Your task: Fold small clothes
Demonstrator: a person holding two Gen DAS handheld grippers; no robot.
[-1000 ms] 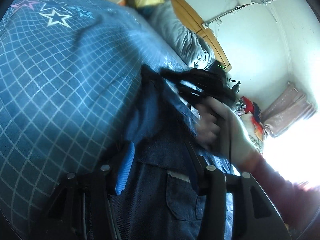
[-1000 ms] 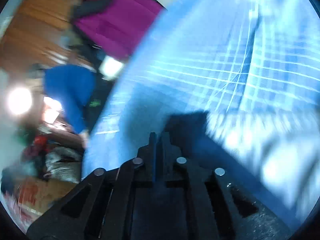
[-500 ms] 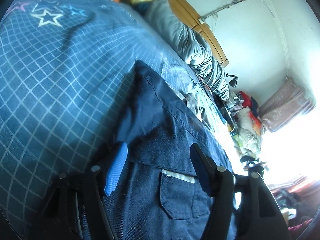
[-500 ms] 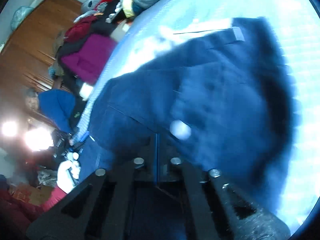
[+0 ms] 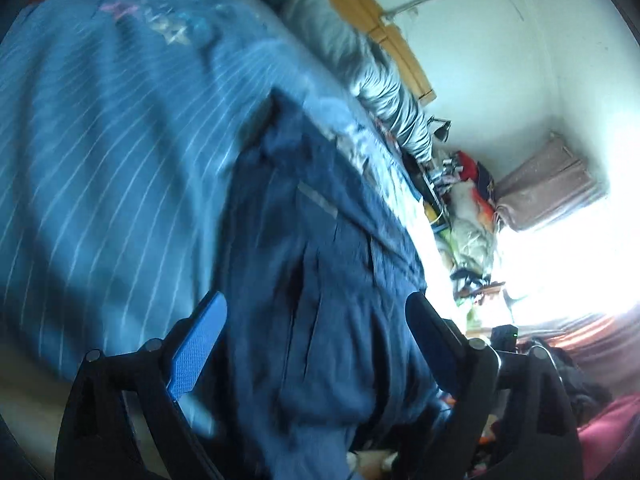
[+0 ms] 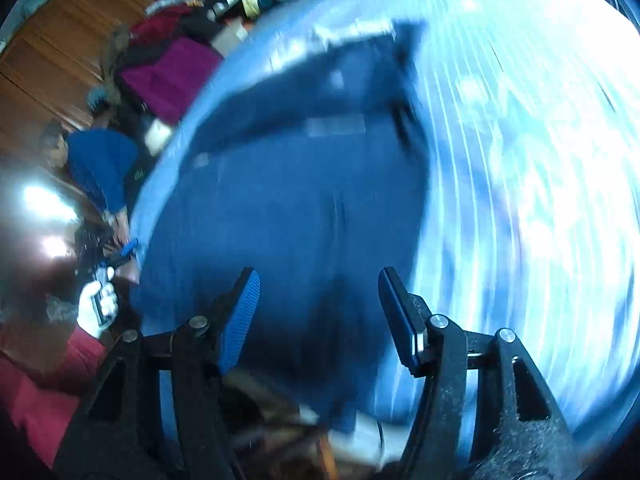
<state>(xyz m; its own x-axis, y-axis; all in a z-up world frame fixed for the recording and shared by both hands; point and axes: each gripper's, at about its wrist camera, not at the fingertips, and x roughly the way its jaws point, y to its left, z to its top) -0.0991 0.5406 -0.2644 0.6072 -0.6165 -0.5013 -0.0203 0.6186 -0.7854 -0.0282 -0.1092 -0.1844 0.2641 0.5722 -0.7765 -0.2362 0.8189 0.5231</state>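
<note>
Both grippers hover with jaws spread wide and nothing between them: the left gripper [image 5: 316,344] and the right gripper [image 6: 318,312] each look down over the dark blue garment [image 5: 320,280], which lies spread on the bed [image 5: 100,160] near its front edge, a little of it seeming to hang over. Both views are blurred, so fine creases cannot be read. My worry is that a jaw closing from here catches only the top layer, or pinches the bedcover with it, and the fold then drags crooked. Beyond the garment, the checked cover runs to the far edge, where a grey quilt [image 5: 376,80] lies.
</note>
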